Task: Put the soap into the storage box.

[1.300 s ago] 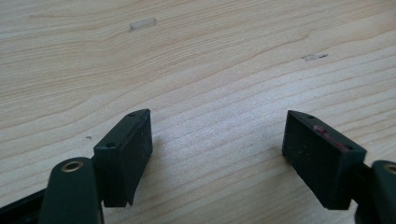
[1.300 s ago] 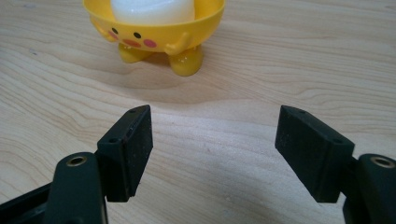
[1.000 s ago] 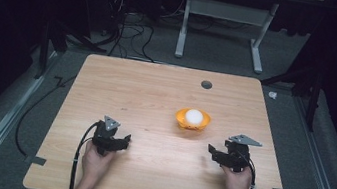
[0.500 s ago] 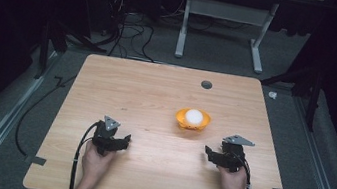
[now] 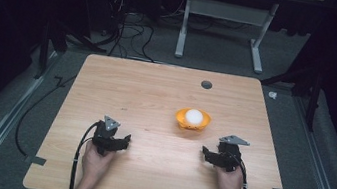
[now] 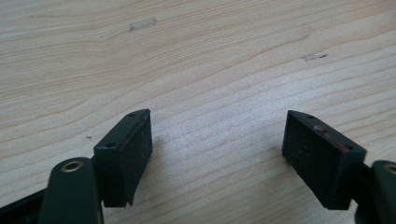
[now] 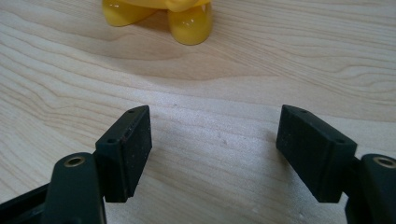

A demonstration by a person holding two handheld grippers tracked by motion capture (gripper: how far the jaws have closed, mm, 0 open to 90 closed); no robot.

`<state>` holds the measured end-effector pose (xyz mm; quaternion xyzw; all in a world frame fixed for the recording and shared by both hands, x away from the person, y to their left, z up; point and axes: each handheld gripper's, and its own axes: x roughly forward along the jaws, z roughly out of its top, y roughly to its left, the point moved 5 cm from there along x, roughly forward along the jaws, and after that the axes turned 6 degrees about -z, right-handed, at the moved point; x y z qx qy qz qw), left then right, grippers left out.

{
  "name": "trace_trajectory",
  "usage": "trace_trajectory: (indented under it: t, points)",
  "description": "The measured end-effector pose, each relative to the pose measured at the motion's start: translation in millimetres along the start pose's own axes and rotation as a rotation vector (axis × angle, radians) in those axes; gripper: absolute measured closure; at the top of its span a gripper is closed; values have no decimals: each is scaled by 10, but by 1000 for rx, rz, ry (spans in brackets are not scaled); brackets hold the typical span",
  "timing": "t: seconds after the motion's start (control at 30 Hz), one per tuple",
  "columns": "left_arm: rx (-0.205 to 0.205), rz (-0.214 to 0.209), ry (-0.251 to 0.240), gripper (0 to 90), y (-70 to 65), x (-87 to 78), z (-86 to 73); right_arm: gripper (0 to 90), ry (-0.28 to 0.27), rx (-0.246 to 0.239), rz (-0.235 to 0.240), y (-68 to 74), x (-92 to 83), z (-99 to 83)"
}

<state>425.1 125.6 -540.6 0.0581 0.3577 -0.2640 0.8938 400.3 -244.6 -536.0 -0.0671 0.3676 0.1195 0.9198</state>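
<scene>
Glossy yellow holder (image 5: 193, 120), round white ball (image 5: 194, 116)

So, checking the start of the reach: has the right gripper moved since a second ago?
Barely: the right gripper sits slightly lower-left against the orange holder; its jaws, empty, have just been opening.

The high view looked forward and down over the whole tabletop (image 5: 156, 93), while each gripper view skimmed low and close along the wood, the right one sharing the yellow holder (image 7: 187, 23) with it.

place: lab | signs: dark curtains, floor cables (image 5: 130, 33), bare wooden table (image 5: 156, 97)
</scene>
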Motion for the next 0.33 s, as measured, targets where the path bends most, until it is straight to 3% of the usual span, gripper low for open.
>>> trace_trajectory:
  t: [0.1, 0.33]
  points:
    - [1, 0, 0, 248, 0, 0, 0, 262, 3, -42, -33, 39, 18, 0]
    - [0, -1, 2, 248, -1, -2, -2, 256, 5, -43, -27, 44, 19, 0]
